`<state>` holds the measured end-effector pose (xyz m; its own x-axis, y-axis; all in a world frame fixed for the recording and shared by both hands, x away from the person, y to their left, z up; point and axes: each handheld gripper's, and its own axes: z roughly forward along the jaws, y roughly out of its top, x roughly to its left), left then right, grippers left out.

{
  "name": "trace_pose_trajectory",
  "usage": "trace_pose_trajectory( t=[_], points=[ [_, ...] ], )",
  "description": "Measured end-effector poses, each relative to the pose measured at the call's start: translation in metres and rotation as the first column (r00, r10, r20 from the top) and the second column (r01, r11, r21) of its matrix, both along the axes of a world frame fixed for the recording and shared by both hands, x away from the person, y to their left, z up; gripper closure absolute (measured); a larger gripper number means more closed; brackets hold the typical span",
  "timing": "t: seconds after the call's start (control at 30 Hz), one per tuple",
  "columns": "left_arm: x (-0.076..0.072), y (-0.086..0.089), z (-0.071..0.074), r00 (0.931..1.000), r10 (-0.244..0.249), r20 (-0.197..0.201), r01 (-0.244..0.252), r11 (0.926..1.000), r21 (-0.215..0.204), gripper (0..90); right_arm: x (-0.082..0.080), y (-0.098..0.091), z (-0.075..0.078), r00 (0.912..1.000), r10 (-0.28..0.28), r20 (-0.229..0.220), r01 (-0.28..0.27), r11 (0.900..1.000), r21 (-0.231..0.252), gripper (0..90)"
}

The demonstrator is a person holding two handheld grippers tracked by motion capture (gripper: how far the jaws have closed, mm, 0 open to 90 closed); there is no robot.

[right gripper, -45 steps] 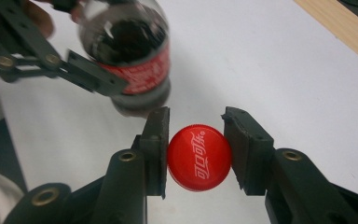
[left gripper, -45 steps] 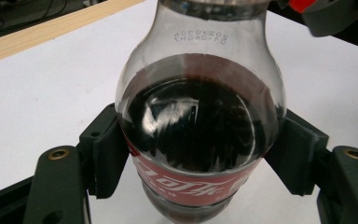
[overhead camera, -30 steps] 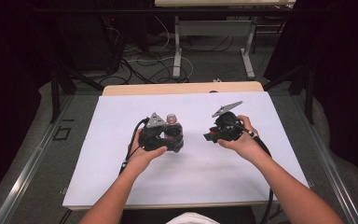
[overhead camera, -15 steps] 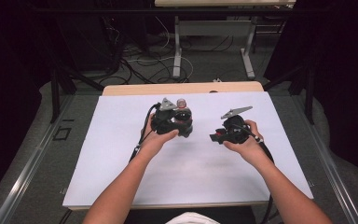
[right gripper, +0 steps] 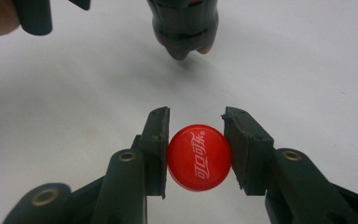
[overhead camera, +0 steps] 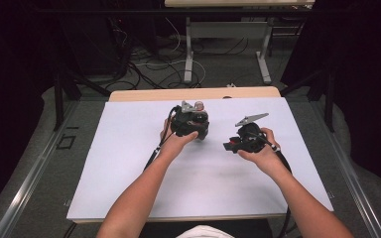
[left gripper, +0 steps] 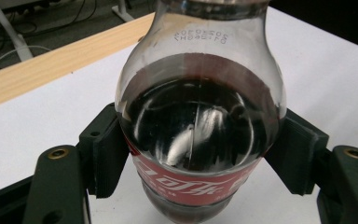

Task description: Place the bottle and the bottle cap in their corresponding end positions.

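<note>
A small cola bottle (left gripper: 200,121) with dark drink and a red label sits between the jaws of my left gripper (left gripper: 200,156), which is shut on its body. In the high view that gripper (overhead camera: 191,123) is over the far middle of the white table top (overhead camera: 119,168); the bottle's neck (overhead camera: 198,106) pokes out above it. In the right gripper view the bottle's base (right gripper: 184,28) hangs above the table over its shadow. My right gripper (right gripper: 196,151) is shut on a red bottle cap (right gripper: 199,161); in the high view this gripper (overhead camera: 232,145) is right of the bottle.
A wooden strip (overhead camera: 144,94) runs along the table's far edge. Beyond it, cables (overhead camera: 154,64) lie on the floor around another table's legs (overhead camera: 188,54). Bare white surface lies to the left and in front of both hands.
My left gripper has carried the bottle farther from the person and to the right. The right gripper with the cap has drifted slightly right and nearer.
</note>
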<state>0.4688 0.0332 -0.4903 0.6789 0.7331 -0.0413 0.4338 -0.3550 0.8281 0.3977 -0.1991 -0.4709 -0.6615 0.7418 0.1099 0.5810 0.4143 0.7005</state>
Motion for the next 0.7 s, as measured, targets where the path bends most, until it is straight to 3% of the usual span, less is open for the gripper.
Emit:
trace_pose_trajectory(
  t=[0.2, 0.27, 0.4, 0.7],
  points=[
    [0.004, -0.003, -0.011, 0.9998, 0.013, -0.015, -0.013, 0.9996, 0.027, 29.8, 0.001, 0.003, -0.001, 0.9998, 0.015, 0.012, -0.015, 0.9998, -0.011, 61.2],
    [0.004, -0.002, -0.014, 0.9997, 0.012, -0.019, -0.011, 0.9990, 0.042, 29.8, 0.001, 0.004, -0.002, 0.9999, 0.011, -0.006, -0.011, 0.9999, -0.006, 61.2],
    [0.004, -0.001, -0.022, 0.9998, 0.005, -0.021, -0.004, 0.9990, 0.044, 29.6, 0.002, 0.006, -0.004, 0.9999, 0.014, -0.006, -0.015, 0.9998, -0.013, 61.2],
    [-0.001, 0.003, -0.025, 0.9999, 0.005, -0.010, -0.005, 0.9994, 0.034, 29.0, 0.001, 0.010, -0.005, 0.9997, 0.019, -0.013, -0.019, 0.9998, -0.011, 61.2]
  ],
)
